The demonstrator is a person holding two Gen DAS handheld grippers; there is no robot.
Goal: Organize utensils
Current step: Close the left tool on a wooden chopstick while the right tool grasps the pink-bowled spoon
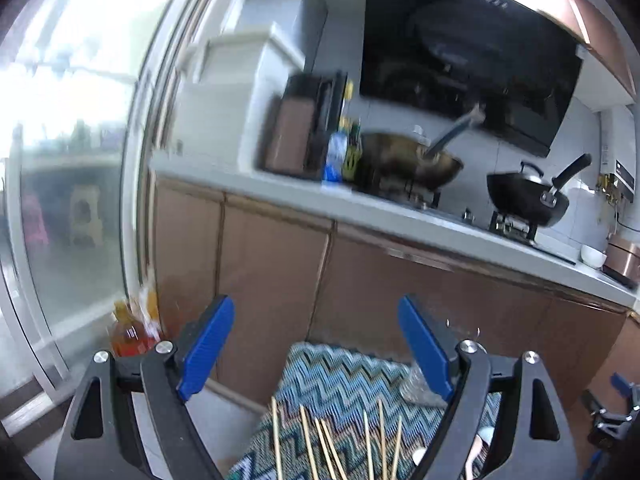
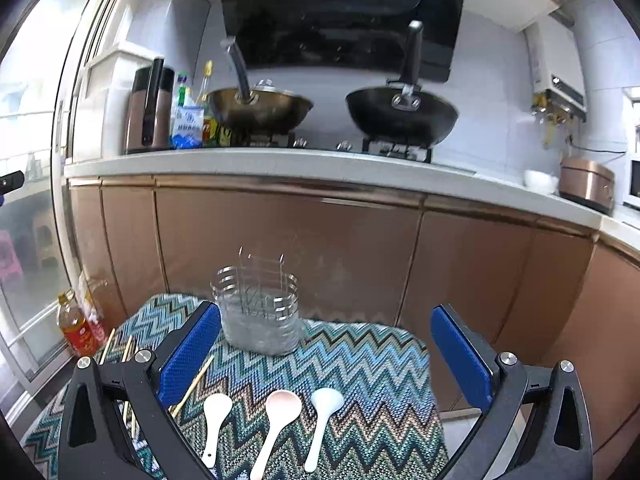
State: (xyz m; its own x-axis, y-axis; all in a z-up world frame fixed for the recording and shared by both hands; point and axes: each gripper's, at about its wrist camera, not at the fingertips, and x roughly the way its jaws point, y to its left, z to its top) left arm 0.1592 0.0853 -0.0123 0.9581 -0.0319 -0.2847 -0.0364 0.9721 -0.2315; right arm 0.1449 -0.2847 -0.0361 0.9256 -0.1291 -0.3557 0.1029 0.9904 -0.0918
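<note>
Three spoons lie side by side on a zigzag-patterned cloth [image 2: 360,360]: a white spoon [image 2: 215,416] on the left, a pink spoon [image 2: 276,416] in the middle, a white spoon [image 2: 322,412] on the right. Behind them stands a wire and clear utensil holder [image 2: 258,308]; nothing shows in it. Several wooden chopsticks [image 1: 328,444] lie on the cloth [image 1: 340,384] below my left gripper [image 1: 316,344], which is open and holds nothing. My right gripper [image 2: 326,350] is open above the spoons. Some chopsticks [image 2: 192,384] show by its left finger.
A kitchen counter [image 2: 280,164] runs behind, with a brass wok [image 2: 260,110], a black wok [image 2: 400,114], bottles and a brown appliance [image 2: 150,108]. Brown cabinet doors [image 2: 280,248] are below. An oil bottle [image 2: 76,328] stands on the floor at the left near a glass door.
</note>
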